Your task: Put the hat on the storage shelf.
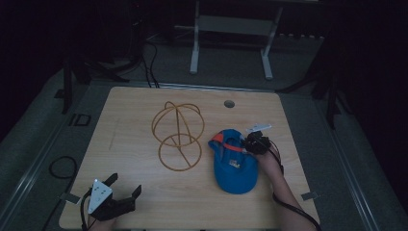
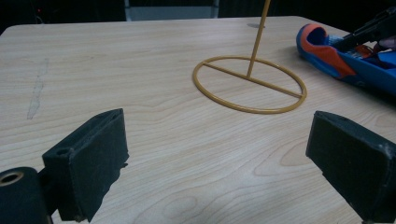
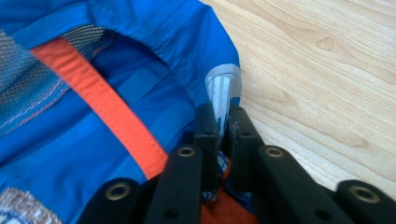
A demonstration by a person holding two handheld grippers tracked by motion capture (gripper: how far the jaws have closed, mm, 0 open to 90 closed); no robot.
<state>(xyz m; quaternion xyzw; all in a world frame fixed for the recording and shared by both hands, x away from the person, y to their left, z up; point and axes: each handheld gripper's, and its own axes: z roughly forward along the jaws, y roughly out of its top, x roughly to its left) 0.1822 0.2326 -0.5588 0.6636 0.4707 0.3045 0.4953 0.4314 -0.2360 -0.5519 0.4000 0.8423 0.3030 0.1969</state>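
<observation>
A blue cap [image 1: 234, 163] with orange trim lies on the wooden table [image 1: 134, 144], right of centre. My right gripper [image 1: 250, 143] is at its far right edge, shut on the cap's rim [image 3: 223, 93]; the fabric is pinched between the two black jaws. A yellow wire hat stand [image 1: 178, 134] with a round base [image 2: 250, 84] stands upright at the table's middle, left of the cap [image 2: 345, 60]. My left gripper [image 1: 126, 185] rests near the front left edge, its jaws wide open with nothing between them [image 2: 219, 163].
A round cable hole [image 1: 229, 103] sits in the table near its far edge. A white metal frame [image 1: 231, 43] stands on the floor beyond the table. Cables lie on the floor at left and trail from each gripper.
</observation>
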